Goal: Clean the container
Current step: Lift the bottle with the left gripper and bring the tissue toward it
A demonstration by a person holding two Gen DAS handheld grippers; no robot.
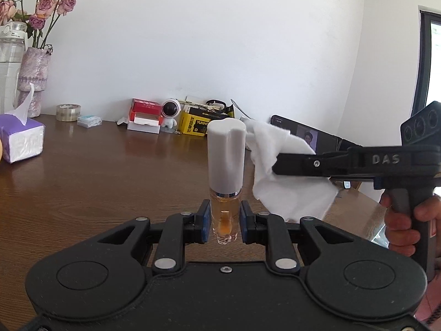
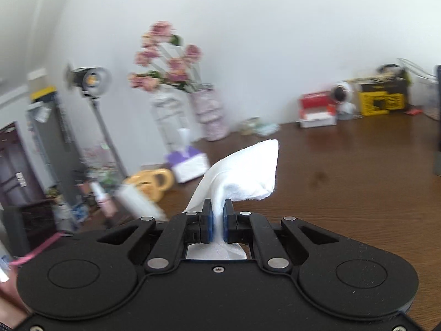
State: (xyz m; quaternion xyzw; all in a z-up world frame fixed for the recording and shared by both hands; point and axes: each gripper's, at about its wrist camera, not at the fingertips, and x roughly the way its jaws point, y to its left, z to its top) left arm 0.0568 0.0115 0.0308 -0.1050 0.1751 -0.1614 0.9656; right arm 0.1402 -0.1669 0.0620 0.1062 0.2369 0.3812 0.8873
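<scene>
My left gripper (image 1: 224,207) is shut on a small glass bottle (image 1: 226,160) of amber liquid with a tall white cap, holding it upright above the wooden table (image 1: 110,179). In the left wrist view my right gripper (image 1: 275,165) comes in from the right, shut on a white cloth (image 1: 286,182). The cloth hangs just right of the cap and looks close to it, though contact is unclear. In the right wrist view the cloth (image 2: 248,171) sticks up and forward from the right gripper (image 2: 217,209). A blurred white cylinder (image 2: 137,201) at the left may be the cap.
A purple tissue box (image 1: 22,140), a flower vase (image 1: 33,82) and a clear jug (image 1: 9,60) stand at the left. A tape roll (image 1: 68,112), red boxes (image 1: 144,115), a toy robot (image 1: 171,113) and a yellow box (image 1: 195,125) line the wall. A screen (image 1: 303,135) lies to the right. A hand (image 1: 399,220) grips the right handle.
</scene>
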